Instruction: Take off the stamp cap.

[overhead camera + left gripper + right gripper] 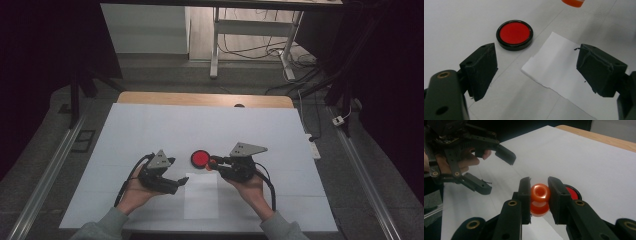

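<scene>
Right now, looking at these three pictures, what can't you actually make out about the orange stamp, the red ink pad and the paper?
- Orange stamp: its underside is hidden between the right gripper pads; in the left gripper view the top edge cuts it off.
- Red ink pad: in the right gripper view a jaw covers most of it.
- White paper: the left gripper covers its near corner; whether it bears a print is too faint to tell.

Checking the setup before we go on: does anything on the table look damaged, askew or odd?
Only small things: the paper sheet has a ragged, torn-looking near edge, and the left gripper pads look frayed. The red pad lies flat; the right gripper holds the orange stamp cleanly.
</scene>
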